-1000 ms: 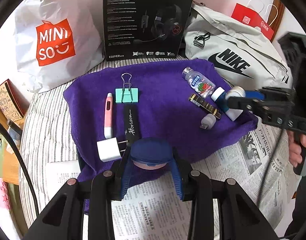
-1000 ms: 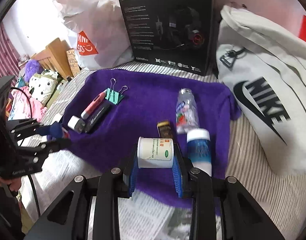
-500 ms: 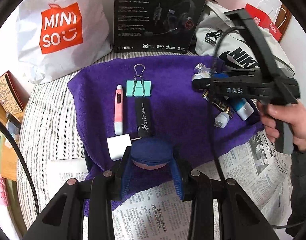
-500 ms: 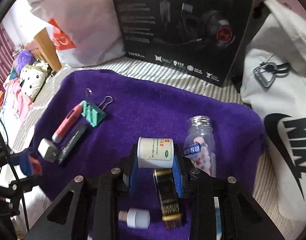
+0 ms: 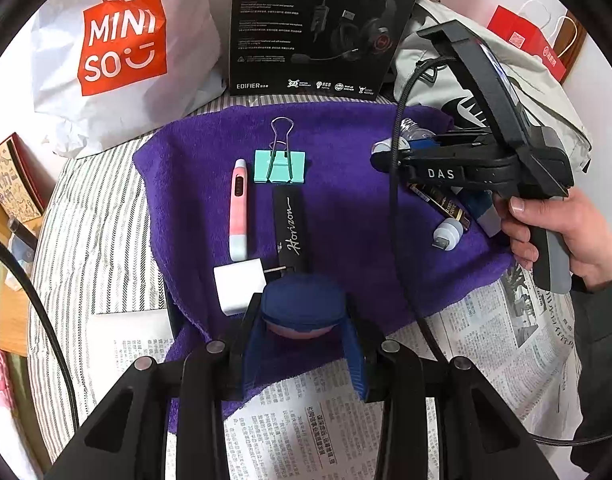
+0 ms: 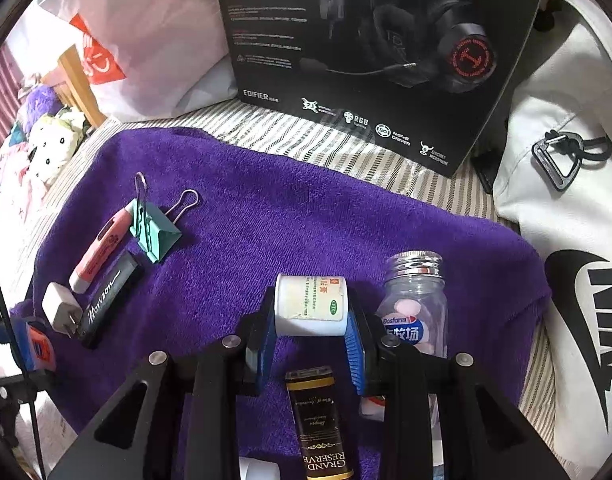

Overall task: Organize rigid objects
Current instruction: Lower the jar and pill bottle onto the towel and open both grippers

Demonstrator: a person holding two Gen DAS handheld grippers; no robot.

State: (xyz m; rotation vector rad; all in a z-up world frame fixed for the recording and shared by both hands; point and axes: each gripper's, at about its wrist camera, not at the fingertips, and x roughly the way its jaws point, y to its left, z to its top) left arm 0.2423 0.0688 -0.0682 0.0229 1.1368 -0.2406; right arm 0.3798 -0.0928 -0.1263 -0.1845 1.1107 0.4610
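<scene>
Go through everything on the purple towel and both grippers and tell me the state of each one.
Left gripper: shut on blue-lidded round case.
Right gripper: shut on white jar, held sideways.
Clear candy bottle: capped, lying down.
Teal binder clip: closed, handles out.
White charger plug: unplugged, prongs out.
Black Horizon bar: lying flat.

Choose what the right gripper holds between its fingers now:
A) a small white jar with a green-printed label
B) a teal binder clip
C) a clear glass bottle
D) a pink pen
A: the right gripper is shut on the white jar.
</scene>
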